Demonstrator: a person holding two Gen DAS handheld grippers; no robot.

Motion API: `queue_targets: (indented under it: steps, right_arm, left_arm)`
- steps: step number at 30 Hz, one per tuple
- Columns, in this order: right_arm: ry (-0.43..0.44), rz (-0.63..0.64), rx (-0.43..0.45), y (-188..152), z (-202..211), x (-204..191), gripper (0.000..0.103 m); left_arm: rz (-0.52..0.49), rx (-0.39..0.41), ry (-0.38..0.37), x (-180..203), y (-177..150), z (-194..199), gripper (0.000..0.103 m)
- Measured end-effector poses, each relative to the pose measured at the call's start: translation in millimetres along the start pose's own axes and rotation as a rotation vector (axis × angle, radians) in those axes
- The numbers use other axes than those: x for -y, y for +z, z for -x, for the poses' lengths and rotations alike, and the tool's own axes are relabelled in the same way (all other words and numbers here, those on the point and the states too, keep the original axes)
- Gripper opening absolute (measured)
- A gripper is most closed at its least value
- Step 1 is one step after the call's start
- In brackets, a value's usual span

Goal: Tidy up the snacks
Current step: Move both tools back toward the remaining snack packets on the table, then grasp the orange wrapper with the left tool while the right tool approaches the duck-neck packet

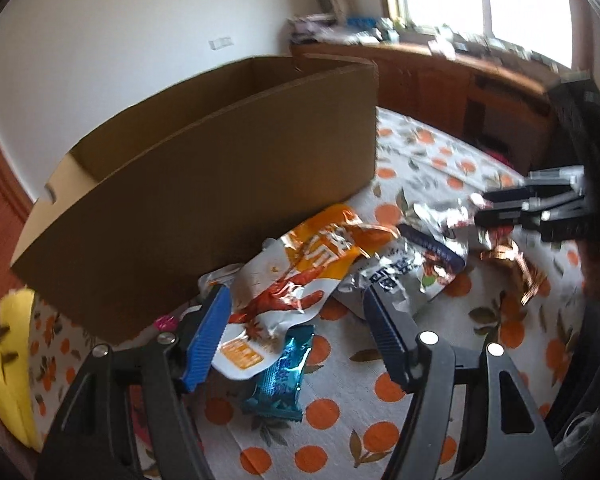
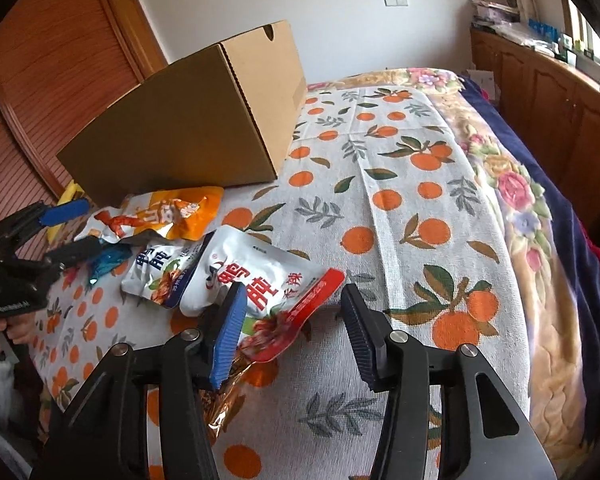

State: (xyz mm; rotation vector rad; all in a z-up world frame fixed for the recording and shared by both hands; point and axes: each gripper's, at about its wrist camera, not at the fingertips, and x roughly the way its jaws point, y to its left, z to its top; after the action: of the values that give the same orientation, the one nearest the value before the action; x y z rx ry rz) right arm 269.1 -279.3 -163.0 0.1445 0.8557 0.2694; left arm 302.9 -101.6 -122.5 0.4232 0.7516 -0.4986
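Two pairs of tongs are working over a bed point(image 2: 420, 208) spread with an orange-print cloth, where a scatter of snack packets is lying beside an open cardboard box point(image 1: 204, 184).

The left tongs point(image 1: 296, 304) are standing apart, their blue pads either side of the orange-and-white snack bag point(image 1: 300, 276), which is lying flat on the cloth just in front of the box wall; the pads are not pressing on it. A small teal wrapper point(image 1: 280, 372) is lying just below that bag, partly tucked under its edge.

The right tongs point(image 2: 292, 300) are likewise standing apart, straddling the red-trimmed corner of a white pouch with red lettering point(image 2: 256, 276); no pad is clamping it. Beside that pouch, toward the box, a second white pouch with dark lettering point(image 2: 160, 272) is lying touching it. A crinkled copper-gold foil packet point(image 2: 224, 396) is showing beneath the right tongs' blue pad.

The box is sitting at the far left of the cloth, its top open, and its inside is not visible. A yellow item point(image 1: 12, 364) is resting beside the box. A wooden cabinet point(image 2: 548, 92) is lining the wall beyond the bed.
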Motion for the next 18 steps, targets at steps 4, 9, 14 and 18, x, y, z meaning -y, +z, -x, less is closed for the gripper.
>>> queue_targets:
  steps: [4, 9, 14, 18]
  right_arm:
    - [0.015, -0.002, 0.004, -0.6, -1.1, 1.4, 0.05]
    - [0.027, -0.011, 0.013, -2.4, -0.2, 2.6, 0.05]
    - [0.025, -0.008, 0.015, -3.2, 0.4, 1.4, 0.05]
    - [0.02, 0.01, 0.013, -3.2, 0.1, -3.6, 0.05]
  left_arm:
    - [-0.095, -0.032, 0.043, 7.3, 8.4, -9.8, 0.069]
    - [-0.139, -0.084, 0.042, 7.9, 20.6, -24.1, 0.069]
    - [-0.167, -0.126, 0.011, 11.0, 25.5, -35.3, 0.062]
    - [-0.184, -0.159, -0.006, 14.2, 29.2, -43.3, 0.062]
